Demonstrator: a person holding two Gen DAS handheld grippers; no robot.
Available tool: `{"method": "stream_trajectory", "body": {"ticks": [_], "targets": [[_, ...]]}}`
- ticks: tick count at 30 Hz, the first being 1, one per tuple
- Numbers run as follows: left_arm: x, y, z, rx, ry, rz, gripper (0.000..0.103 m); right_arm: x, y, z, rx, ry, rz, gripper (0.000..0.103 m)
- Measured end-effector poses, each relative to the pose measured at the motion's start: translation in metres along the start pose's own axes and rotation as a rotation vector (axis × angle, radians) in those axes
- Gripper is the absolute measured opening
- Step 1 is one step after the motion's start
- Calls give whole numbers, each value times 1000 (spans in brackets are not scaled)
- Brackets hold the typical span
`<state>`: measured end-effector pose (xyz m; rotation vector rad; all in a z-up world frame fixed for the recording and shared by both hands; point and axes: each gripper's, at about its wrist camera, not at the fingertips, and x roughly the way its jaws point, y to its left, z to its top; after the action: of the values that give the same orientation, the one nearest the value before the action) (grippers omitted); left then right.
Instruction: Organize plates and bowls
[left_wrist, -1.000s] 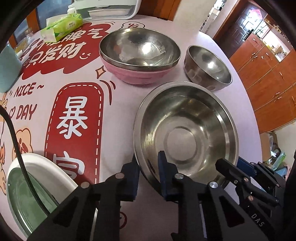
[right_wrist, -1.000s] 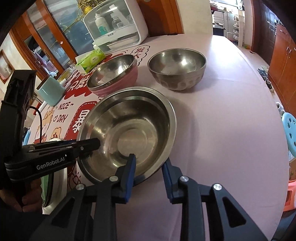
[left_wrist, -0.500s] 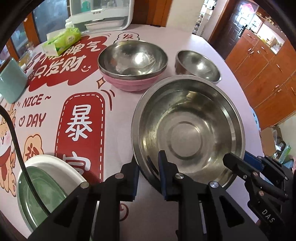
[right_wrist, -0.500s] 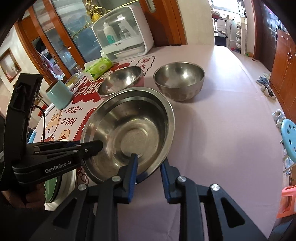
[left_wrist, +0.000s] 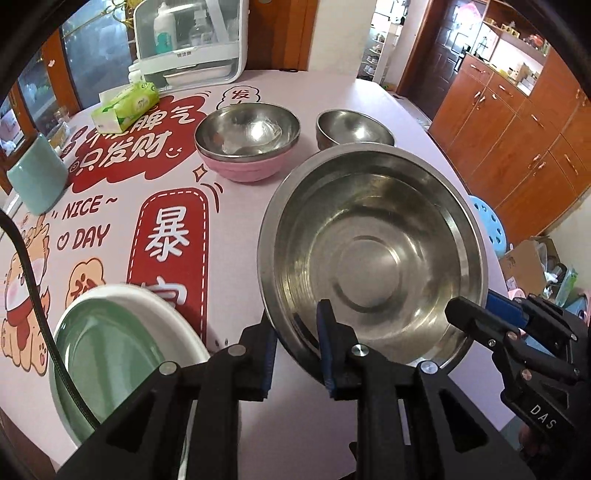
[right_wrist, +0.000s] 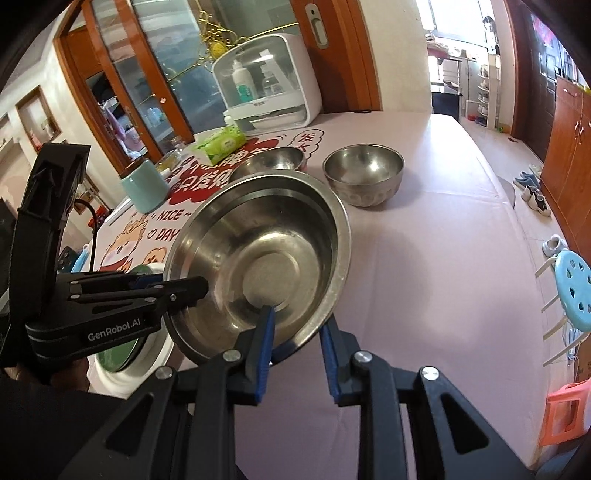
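Both grippers point steeply down at the table and share one load. The left gripper (left_wrist: 295, 347) pinches the near left rim of the big steel bowl (left_wrist: 373, 254): one blue pad sits inside the wall, the other outside, and the rim runs between them. The right gripper (right_wrist: 297, 339) does the same on the near right rim, its left pad inside the bowl (right_wrist: 258, 266) and its right pad under the outer wall. In the left view the right gripper's black fingers reach in from the lower right edge; in the right view the left gripper, with a hand behind it, comes in from the left. The bowl is tilted with its far rim higher, and it hides part of what lies behind it.

Just left of the left gripper, a white plate (left_wrist: 177, 314) with a green dish (left_wrist: 107, 354) on it lies at the near edge of the pink table (left_wrist: 417, 122). Farther back, a steel bowl nested in a pink bowl (left_wrist: 245, 166) stands on the printed cloth, with a small steel bowl (right_wrist: 364, 177) beside it, apart from it. Beyond them lie a green tissue pack (left_wrist: 127, 107) and a teal cup (left_wrist: 37, 177), and a white cabinet (right_wrist: 269, 88) stands at the far edge.
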<state>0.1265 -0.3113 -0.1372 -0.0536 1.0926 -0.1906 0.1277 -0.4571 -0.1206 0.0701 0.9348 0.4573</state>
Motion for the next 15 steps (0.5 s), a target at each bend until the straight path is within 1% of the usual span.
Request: {"method": "stream_trajectory", "body": {"ticks": [8, 15], "targets": [[-20, -4, -32, 41, 18, 9, 21, -14, 11, -23, -13, 21, 36, 24], [-23, -4, -65, 61, 75, -8, 21, -17, 20, -50, -9, 81, 38, 24]]}}
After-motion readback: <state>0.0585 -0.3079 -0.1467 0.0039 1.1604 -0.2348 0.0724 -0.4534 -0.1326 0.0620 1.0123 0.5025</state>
